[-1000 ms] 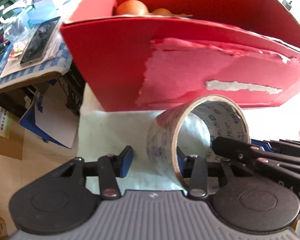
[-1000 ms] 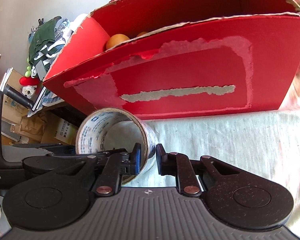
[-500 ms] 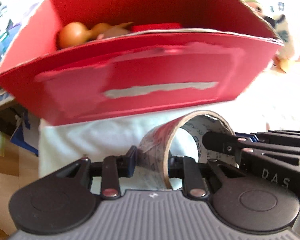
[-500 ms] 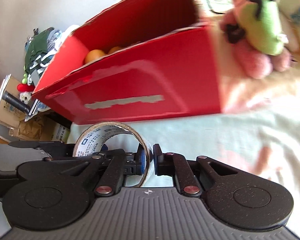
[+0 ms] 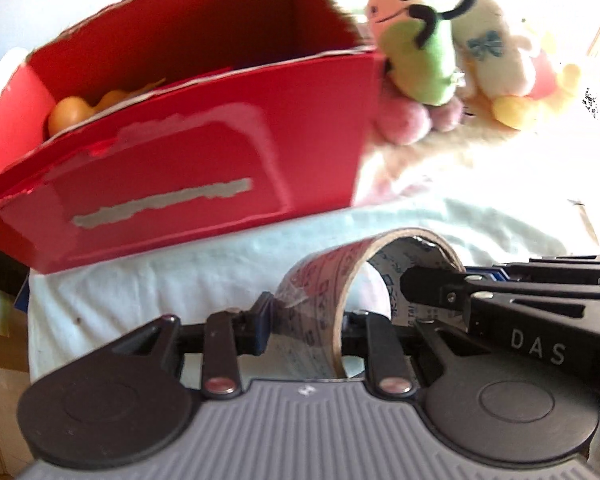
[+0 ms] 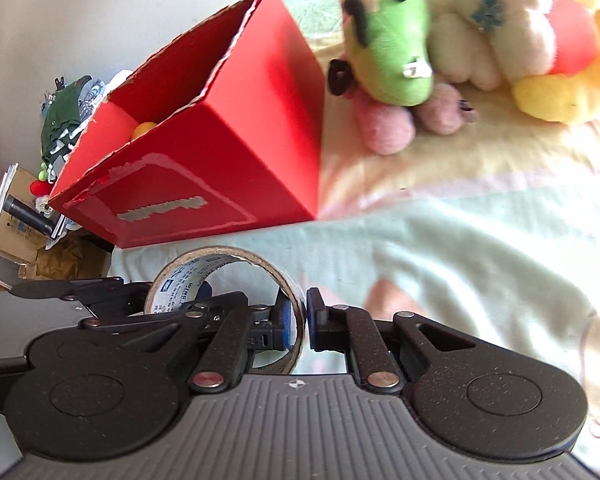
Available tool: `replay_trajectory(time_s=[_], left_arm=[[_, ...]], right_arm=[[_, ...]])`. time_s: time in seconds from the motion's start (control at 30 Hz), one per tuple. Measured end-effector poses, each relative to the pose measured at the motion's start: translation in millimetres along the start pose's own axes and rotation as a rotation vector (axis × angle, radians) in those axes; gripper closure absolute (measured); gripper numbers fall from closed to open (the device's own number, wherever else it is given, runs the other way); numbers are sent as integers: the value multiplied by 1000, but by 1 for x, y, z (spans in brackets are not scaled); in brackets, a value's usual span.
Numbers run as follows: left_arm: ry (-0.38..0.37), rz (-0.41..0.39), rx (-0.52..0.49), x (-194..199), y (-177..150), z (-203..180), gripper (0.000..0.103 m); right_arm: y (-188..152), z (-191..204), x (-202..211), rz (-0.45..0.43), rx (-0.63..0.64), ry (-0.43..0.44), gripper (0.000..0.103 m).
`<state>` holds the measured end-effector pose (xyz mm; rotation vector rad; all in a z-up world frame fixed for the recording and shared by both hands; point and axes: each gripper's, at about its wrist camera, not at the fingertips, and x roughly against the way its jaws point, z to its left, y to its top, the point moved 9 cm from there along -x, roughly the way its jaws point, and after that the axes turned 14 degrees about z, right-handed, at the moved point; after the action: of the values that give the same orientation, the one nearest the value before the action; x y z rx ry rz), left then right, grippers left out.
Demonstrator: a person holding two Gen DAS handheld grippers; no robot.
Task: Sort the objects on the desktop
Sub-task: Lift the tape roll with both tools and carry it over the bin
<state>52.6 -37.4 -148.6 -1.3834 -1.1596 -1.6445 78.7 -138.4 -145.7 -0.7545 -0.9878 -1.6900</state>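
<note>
A roll of clear packing tape (image 5: 324,292) with a brown core stands on edge just above the pale cloth (image 5: 172,280). My left gripper (image 5: 306,324) is shut across its width, one pad on each side face. My right gripper (image 6: 300,316) is shut on the wall of the tape roll (image 6: 220,258), one finger inside the ring and one outside. It reaches in from the right as the right gripper's arm (image 5: 500,300) in the left wrist view. The red cardboard box (image 5: 204,152) stands open behind, with oranges (image 5: 66,114) inside.
Plush toys (image 5: 420,52) lie right of the box, a green one (image 6: 392,40) nearest it, with white and yellow ones beyond. The table's left edge drops to cardboard boxes and clutter (image 6: 24,216). Bare cloth (image 6: 460,260) stretches to the right of the tape.
The left gripper has closed on the tape roll, which the right gripper held throughout. Both views have swung right and back from the red box, bringing the plush toys into sight.
</note>
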Motion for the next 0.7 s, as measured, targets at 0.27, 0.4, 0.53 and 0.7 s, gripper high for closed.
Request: replay_trajectory(time_s=[0.27,0.4,0.53,0.7], left_arm=[[15,-39,-40,14,-10,-26,83],[49,-63,-103,24,-11,-33,83],[-7,-71,-132,31,0,-29,83],[-60,-113,-165,46,17,-26,82]], right_arm=[[-15,-25,17,-6,2,27,94],[-17,-26,25,-24,-38,54,93],[-11,-22,34,-73,-47,18,93],[-3,-13,47,-131,-51,-36,93]])
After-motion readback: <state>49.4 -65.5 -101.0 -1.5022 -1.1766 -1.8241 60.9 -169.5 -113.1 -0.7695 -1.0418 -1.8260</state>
